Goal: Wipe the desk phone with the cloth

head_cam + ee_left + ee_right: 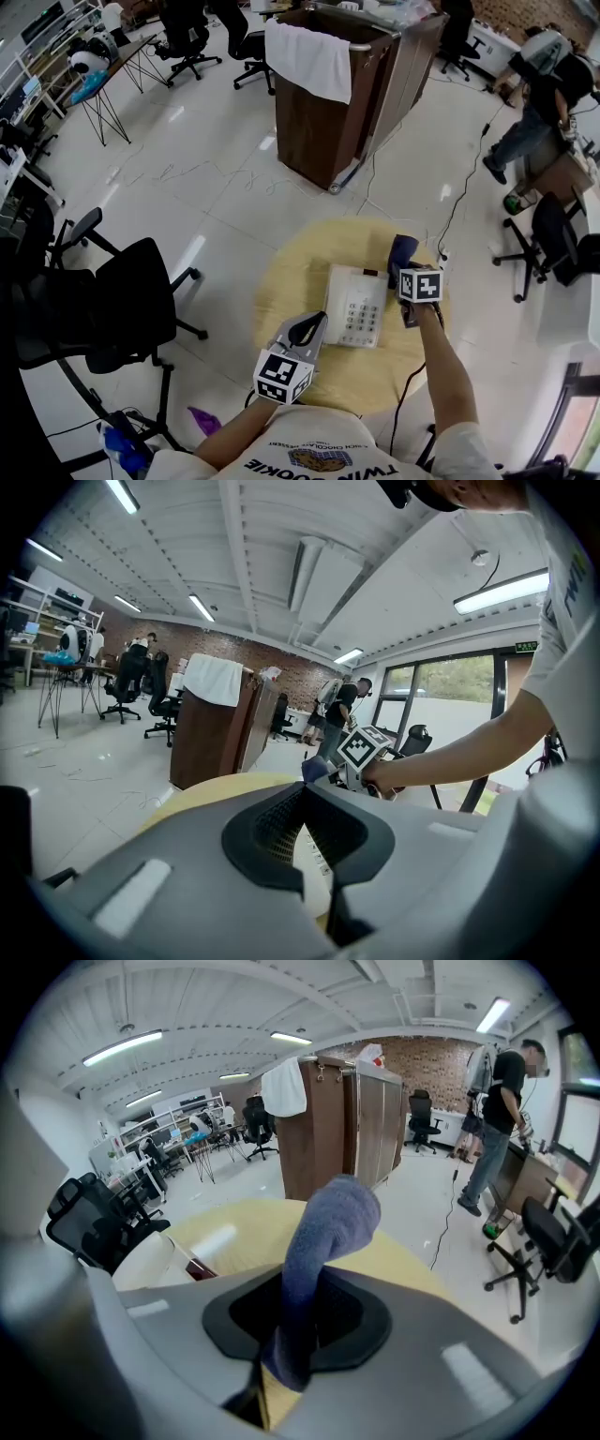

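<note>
The only print large enough to read is on the person's white shirt (314,461), at the bottom edge of the head view. Dark capitals there appear to spell "TWIK COOKIE", though the fourth letter is uncertain. They sit beside a round emblem and a curved line of smaller lettering that is too fine to make out. The keys of the desk phone (356,307) carry dark marks that are too small to read as digits. In the left gripper view, a green sign (527,647) hangs above the window frame, and its characters are illegible.
</note>
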A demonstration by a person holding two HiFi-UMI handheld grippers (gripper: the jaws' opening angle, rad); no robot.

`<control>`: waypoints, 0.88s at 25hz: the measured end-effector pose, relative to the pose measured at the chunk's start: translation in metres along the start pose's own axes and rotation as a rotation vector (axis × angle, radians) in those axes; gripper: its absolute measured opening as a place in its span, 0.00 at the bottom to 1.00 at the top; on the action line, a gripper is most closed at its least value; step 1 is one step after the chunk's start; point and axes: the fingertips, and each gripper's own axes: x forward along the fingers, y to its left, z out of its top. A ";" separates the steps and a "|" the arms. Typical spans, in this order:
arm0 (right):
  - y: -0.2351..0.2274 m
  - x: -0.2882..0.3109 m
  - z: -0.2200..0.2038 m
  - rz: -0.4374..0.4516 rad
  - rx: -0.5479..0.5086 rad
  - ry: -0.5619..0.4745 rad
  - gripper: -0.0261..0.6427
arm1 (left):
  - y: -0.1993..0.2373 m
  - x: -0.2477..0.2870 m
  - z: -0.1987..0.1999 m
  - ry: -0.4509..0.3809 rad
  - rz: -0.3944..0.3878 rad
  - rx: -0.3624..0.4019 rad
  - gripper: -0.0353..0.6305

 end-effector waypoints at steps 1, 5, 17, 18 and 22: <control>0.000 0.002 0.002 -0.002 -0.003 0.000 0.14 | 0.002 0.000 0.000 0.000 0.002 -0.001 0.04; 0.004 0.007 0.009 -0.001 -0.008 -0.002 0.14 | 0.005 0.001 0.001 0.002 -0.003 0.001 0.04; 0.038 0.024 0.030 0.033 -0.083 0.008 0.14 | 0.001 0.000 -0.006 0.012 -0.031 -0.007 0.04; 0.041 0.025 0.031 0.036 -0.090 0.009 0.14 | 0.002 -0.001 -0.006 0.011 -0.028 -0.008 0.04; 0.049 0.030 0.033 0.039 -0.116 0.023 0.14 | 0.009 -0.008 -0.006 0.010 -0.012 -0.017 0.04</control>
